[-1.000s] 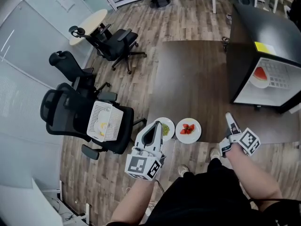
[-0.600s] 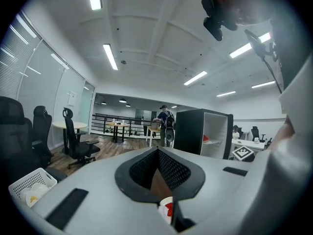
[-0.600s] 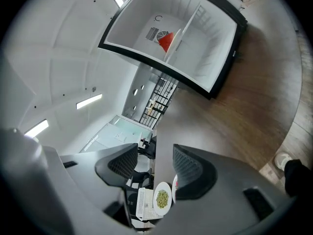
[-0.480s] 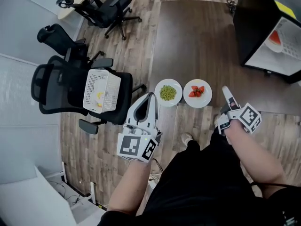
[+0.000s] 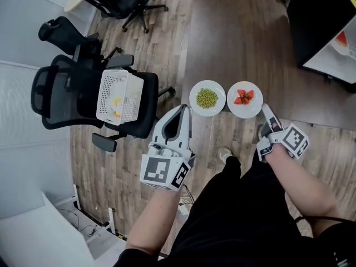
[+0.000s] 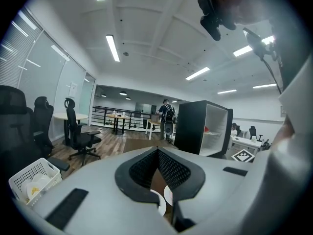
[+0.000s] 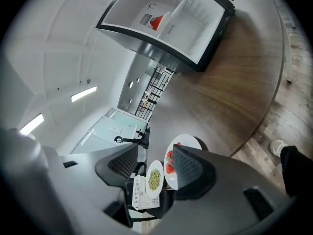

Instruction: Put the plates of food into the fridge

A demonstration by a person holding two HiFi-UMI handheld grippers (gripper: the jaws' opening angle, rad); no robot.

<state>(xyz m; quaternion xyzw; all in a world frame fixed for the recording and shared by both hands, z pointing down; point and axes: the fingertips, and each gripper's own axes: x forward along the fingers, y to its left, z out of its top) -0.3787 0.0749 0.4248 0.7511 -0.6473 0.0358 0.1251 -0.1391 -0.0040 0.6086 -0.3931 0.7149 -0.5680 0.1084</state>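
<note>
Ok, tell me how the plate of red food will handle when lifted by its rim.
The plate looks flat, shallow and rigid, so it should lift stiffly but may tip if gripped at one edge. The red pieces lie loose in a small pile and could slide if it tilts.

Two plates side by side at the mat's near edge, fridge beyond on the right.
I have the left plate (image 5: 207, 98) and the right plate (image 5: 245, 99) just beside each other on the near edge of the mat (image 5: 239, 43). The fridge (image 5: 317, 21) stands at the mat's far right, with another plate (image 5: 342, 40) on a shelf inside. Left of the plates is a chair (image 5: 61, 99) with a basket (image 5: 119, 96) on its seat, and further chairs (image 5: 128, 4) stand behind it. My left gripper (image 5: 182, 109) is just near-left of the left plate, and my right gripper (image 5: 267, 111) is at the right plate's near rim.
</note>
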